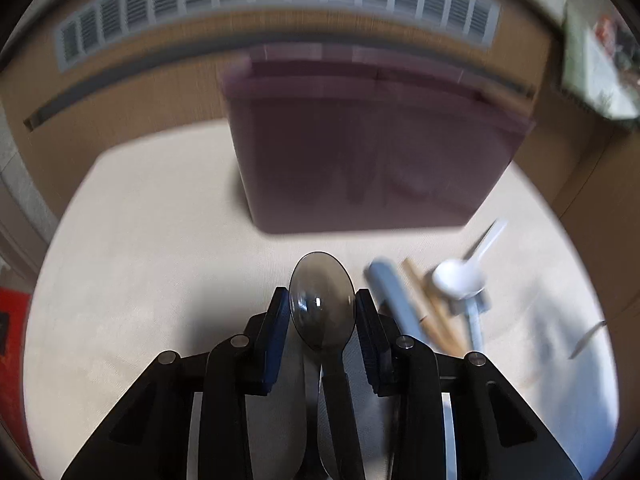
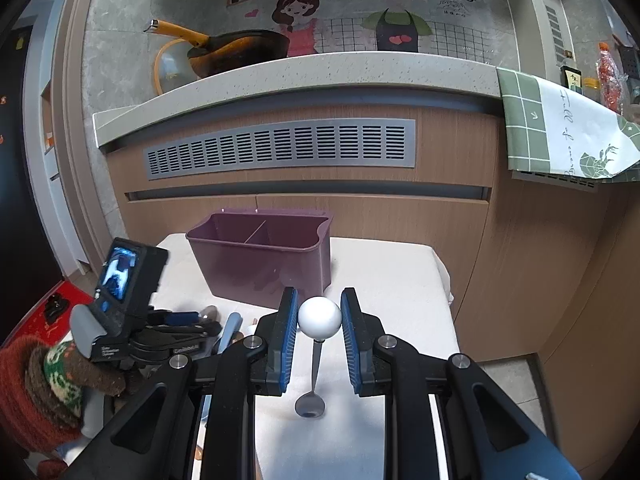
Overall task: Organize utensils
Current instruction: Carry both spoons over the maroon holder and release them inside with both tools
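My left gripper (image 1: 322,306) is shut on a smoky translucent plastic spoon (image 1: 322,300), bowl forward, held above the cream table in front of the purple utensil box (image 1: 368,160). My right gripper (image 2: 319,314) is shut on a white plastic spoon (image 2: 319,317), seen bowl-end on, facing the same purple box (image 2: 260,264), which has a divider inside. The left gripper also shows at the left of the right wrist view (image 2: 200,320). A small metal spoon (image 2: 310,398) lies on the table below the right gripper.
To the right of the left gripper lie a grey-blue handle (image 1: 394,300), wooden chopsticks (image 1: 430,312) and a white spoon (image 1: 460,278). A wooden cabinet with a vent grille (image 2: 280,150) stands behind the table (image 2: 400,280). The table edge is at the right.
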The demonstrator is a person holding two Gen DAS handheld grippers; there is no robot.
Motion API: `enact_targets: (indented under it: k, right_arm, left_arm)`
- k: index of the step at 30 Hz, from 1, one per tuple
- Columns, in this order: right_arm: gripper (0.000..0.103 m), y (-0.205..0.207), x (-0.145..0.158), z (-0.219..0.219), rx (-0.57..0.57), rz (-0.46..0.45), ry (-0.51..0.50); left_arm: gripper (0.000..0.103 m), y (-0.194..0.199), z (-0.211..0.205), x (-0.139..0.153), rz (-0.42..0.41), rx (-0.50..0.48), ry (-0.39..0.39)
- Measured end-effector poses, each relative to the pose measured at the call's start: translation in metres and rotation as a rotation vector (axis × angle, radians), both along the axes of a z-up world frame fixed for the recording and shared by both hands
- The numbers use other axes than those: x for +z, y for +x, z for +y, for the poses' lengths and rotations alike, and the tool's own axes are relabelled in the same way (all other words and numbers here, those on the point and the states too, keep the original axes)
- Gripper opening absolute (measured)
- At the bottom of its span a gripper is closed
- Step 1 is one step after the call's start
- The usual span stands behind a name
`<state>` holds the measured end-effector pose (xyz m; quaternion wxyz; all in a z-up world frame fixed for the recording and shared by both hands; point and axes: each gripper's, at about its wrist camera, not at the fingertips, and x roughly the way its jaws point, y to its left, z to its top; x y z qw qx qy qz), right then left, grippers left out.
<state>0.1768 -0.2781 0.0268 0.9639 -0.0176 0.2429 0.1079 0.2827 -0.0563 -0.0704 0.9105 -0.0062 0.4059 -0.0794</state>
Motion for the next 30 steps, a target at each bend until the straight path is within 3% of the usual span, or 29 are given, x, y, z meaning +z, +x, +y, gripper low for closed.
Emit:
enact_targets:
  k: [5,10,13,16,20,30]
  right_arm:
    - [0.020,0.007,0.026,0.000,0.015,-0.044,0.009]
    - [0.020,0.031,0.093,0.006,0.025,-0.175,0.013]
    - [0.020,0.052,0.128,0.018,0.020,-0.229,-0.002]
    - [0.020,0.083,0.145,0.032,0.029,-0.213,0.011]
    - [0.020,0.118,0.141,0.049,0.034,-0.162,0.019]
    - [0.020,0.168,0.064,0.070,0.033,0.018,0.019]
  left_arm:
    - [0.034,-0.024,0.016,0.075,-0.211,-0.017,-0.079]
    - [0.033,-0.025,0.036,0.182,-0.473,-0.017,-0.146]
    - [0.033,-0.010,0.039,0.214,-0.553,-0.008,-0.120]
    - [0.033,0.016,0.044,0.220,-0.532,-0.014,-0.131]
    - [0.033,0.036,0.045,0.206,-0.502,0.001,-0.142]
    - [0.034,0.067,0.051,0.139,-0.343,-0.008,-0.159]
